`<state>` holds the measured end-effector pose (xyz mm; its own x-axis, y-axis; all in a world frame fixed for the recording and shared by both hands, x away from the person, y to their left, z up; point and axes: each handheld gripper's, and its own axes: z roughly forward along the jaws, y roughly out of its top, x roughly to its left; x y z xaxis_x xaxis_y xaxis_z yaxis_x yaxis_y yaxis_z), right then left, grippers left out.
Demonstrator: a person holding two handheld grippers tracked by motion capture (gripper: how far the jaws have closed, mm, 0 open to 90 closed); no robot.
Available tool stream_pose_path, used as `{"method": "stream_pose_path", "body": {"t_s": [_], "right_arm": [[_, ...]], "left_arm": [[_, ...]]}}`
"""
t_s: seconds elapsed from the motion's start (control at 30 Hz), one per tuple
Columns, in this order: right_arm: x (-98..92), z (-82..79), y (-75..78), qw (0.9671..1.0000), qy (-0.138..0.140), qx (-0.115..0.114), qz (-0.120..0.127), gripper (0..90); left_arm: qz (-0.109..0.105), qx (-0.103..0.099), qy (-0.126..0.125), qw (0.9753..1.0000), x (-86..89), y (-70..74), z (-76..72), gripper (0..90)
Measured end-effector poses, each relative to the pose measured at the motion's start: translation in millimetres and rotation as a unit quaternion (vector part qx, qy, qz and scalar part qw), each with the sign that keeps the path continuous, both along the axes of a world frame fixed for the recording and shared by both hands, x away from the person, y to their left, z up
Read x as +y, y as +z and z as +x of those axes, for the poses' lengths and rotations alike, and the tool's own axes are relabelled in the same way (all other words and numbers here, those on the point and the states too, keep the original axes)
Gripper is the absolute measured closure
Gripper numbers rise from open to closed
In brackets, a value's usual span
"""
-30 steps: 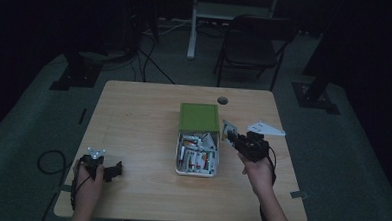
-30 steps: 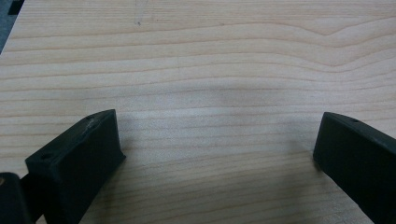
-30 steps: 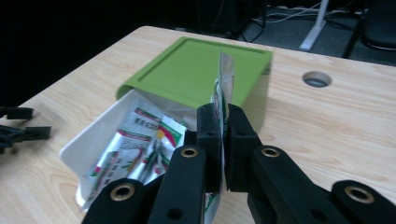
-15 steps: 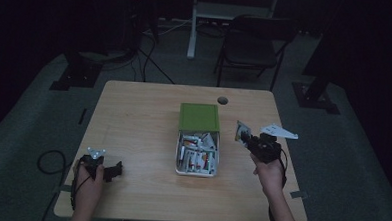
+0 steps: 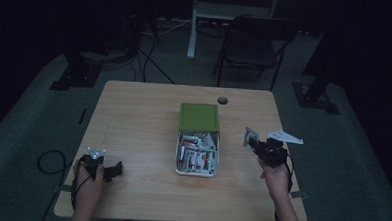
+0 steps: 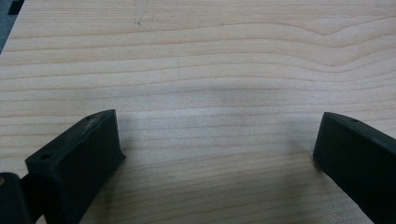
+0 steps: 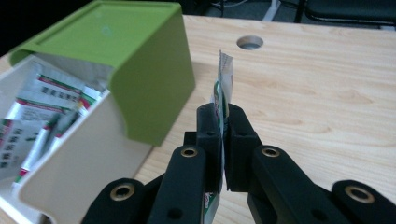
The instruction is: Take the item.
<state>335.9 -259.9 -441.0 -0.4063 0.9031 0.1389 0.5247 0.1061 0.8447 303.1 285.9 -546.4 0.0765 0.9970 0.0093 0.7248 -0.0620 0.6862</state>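
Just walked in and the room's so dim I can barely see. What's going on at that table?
A person sits at a wooden table with a gripper in each hand. The right gripper is shut on a small sachet, held upright to the right of a white box of similar sachets, whose green lid covers its far part. The left gripper rests open near the table's front left corner, holding nothing.

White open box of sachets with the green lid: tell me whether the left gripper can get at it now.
Probably yes. The left gripper rests open on bare wooden table, and nothing lies between it and the white open box; its green lid covers just the far end.
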Motion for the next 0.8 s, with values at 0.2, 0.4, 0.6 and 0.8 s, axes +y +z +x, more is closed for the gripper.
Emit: {"method": "stream_pose_path", "body": {"t_s": [0.2, 0.4, 0.6, 0.8], "right_arm": [[-7.6, 1.3, -14.7, 0.9999, -0.007, 0.01, 0.002, 86.4], [-12.0, 1.7, -28.4, 0.9997, -0.012, 0.019, -0.005, 86.4], [-16.5, 2.2, -42.5, 0.9996, -0.006, 0.029, -0.002, 86.4], [-22.7, 5.0, -63.5, 0.999, -0.004, 0.044, -0.009, 86.4]], "left_arm": [[0.0, 0.0, 0.0, 1.0, 0.1, 0.0, 0.0, 1.1], [0.0, 0.0, 0.0, 1.0, 0.0, 0.0, 0.0, 1.1], [0.0, 0.0, 0.0, 1.0, 0.1, 0.0, 0.0, 1.1], [0.0, 0.0, 0.0, 1.0, 0.1, 0.0, 0.0, 1.1]]}}
